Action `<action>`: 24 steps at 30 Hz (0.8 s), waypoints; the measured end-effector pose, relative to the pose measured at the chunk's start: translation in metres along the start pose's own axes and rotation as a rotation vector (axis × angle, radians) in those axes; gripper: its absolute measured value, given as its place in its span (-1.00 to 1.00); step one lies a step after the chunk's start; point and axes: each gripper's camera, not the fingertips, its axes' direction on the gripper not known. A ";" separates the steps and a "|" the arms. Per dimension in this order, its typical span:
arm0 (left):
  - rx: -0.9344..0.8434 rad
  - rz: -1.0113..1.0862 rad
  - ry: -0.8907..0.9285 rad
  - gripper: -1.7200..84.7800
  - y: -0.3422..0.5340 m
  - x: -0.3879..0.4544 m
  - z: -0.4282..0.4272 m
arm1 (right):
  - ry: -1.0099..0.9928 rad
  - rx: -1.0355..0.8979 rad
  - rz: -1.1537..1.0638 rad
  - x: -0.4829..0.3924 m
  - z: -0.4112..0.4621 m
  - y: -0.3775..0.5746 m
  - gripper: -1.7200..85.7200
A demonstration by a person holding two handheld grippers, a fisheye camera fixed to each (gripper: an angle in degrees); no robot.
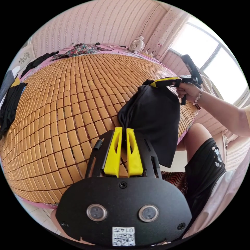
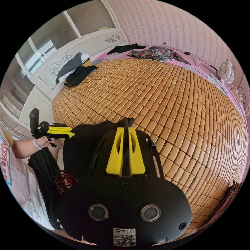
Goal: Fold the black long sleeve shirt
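Black long sleeve shirt (image 1: 153,117) hangs bunched between both grippers above the bamboo mat (image 1: 65,104). Left gripper (image 1: 124,130) has its yellow jaws clenched on cloth at their tips; right gripper (image 2: 125,129) likewise pinches a fold between its jaws.

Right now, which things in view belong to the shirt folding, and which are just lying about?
Part of the job:
black shirt
left gripper, shut on it
right gripper, shut on it
woven mat

Lying about:
floral garment
dark clothes by the headboard
small fan
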 end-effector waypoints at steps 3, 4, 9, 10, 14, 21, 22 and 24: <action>0.019 0.023 -0.008 -0.95 0.003 0.017 -0.017 | -0.061 0.136 0.044 -0.009 -0.041 0.030 -0.92; 0.040 0.043 0.005 -0.95 0.004 0.027 -0.029 | -0.071 0.187 0.060 -0.014 -0.059 0.046 -0.92; 0.115 0.199 0.027 -0.96 0.010 0.081 -0.088 | -0.100 0.368 0.148 -0.036 -0.128 0.122 -0.93; 0.135 0.243 0.028 -0.96 0.012 0.098 -0.103 | -0.100 0.411 0.170 -0.042 -0.144 0.142 -0.93; 0.189 0.374 0.030 -0.96 0.013 0.154 -0.145 | -0.085 0.558 0.226 -0.061 -0.201 0.212 -0.93; 0.267 0.648 0.113 -0.97 -0.017 0.271 -0.180 | 0.029 0.715 0.222 -0.071 -0.298 0.303 -0.93; 0.280 0.685 0.123 -0.97 -0.025 0.290 -0.180 | 0.045 0.741 0.223 -0.069 -0.313 0.318 -0.93; 0.297 0.701 0.158 -0.97 -0.037 0.313 -0.177 | 0.067 0.764 0.238 -0.066 -0.331 0.338 -0.93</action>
